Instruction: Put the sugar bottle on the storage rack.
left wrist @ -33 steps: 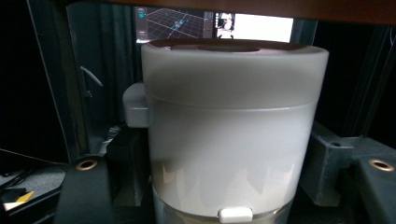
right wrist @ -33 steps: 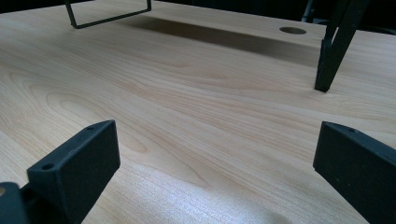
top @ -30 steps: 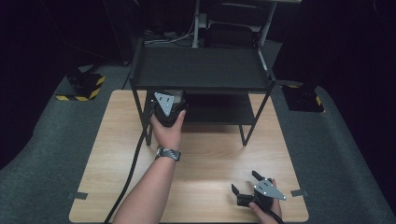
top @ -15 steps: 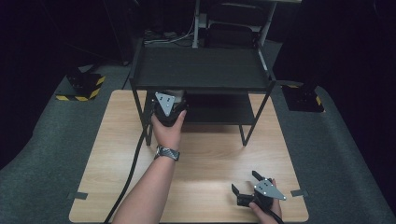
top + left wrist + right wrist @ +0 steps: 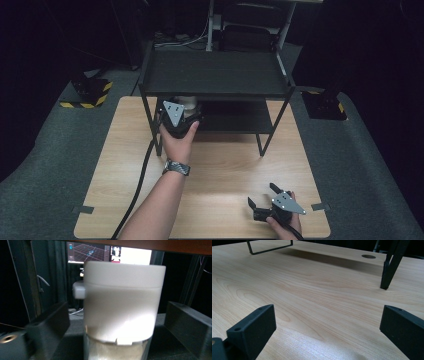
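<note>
Little changed since earlier frame: left hand-held gripper stays under black shelf rack, jaws wide either side of white-lidded jar, not gripping. Right hand-held gripper open, empty, near right on surface. Risk: jar tipping or lid striking upper shelf on lift-out.

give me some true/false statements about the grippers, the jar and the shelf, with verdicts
1. The left gripper reaches under the top of the black shelf. True.
2. The white jar sits between the left gripper's jaws, which stand wide of its sides. True.
3. The right gripper is shut on the jar. False: it is open and empty, low over the wooden table near the front right corner.
4. The jar has a black lid. False: the lid is white, with a small tab at one side.
5. The right gripper view shows a shelf leg standing on the table. True.
</note>
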`<control>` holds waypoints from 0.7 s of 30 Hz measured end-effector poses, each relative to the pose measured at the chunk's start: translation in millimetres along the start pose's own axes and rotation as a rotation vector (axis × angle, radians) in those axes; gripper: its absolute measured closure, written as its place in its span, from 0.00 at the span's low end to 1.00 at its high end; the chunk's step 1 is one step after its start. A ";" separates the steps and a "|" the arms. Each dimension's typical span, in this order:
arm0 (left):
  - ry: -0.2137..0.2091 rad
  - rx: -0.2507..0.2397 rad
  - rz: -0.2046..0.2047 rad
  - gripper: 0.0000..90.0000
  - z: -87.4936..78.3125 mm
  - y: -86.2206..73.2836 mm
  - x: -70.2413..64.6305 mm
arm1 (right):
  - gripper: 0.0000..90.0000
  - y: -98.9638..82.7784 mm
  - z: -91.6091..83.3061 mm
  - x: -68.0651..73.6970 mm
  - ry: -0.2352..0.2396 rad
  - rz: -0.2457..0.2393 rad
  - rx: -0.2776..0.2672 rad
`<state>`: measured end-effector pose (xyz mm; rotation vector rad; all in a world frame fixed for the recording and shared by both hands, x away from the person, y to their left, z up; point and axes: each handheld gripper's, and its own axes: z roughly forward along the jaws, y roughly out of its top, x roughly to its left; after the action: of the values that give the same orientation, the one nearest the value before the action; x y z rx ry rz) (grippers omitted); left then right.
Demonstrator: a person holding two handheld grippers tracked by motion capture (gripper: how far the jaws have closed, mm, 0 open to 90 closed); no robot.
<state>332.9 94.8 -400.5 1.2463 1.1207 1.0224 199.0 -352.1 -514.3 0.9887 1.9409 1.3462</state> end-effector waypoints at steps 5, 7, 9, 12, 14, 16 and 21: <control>-0.024 -0.007 0.018 0.00 -8.7 -5.5 3.0 | 0.00 -0.3 -0.3 -0.6 0.003 -0.001 -0.001; -0.033 -0.010 0.019 0.00 -12.3 -7.6 4.1 | 0.00 -0.1 -0.2 -0.5 0.003 -0.002 0.000; -0.043 -0.017 0.014 0.00 -17.7 -10.5 5.3 | 0.00 -0.1 -0.2 -0.4 0.003 -0.002 0.000; -0.074 -0.024 0.017 0.00 -29.2 -15.0 8.9 | 0.00 -0.1 -0.2 -0.3 0.003 -0.004 0.000; -0.083 -0.038 0.010 0.00 -34.0 -17.9 9.9 | 0.00 -0.1 -0.1 -0.3 0.003 -0.005 0.000; -0.096 -0.048 0.013 0.00 -42.8 -21.8 12.0 | 0.00 0.0 0.0 -0.4 0.004 -0.005 0.001; -0.115 -0.063 0.009 0.00 -62.7 -33.8 16.8 | 0.00 0.5 0.4 0.8 0.001 -0.011 0.004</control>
<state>273.4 120.0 -434.9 1.2443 0.9886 0.9731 199.0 -351.1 -514.1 0.9780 1.9477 1.3380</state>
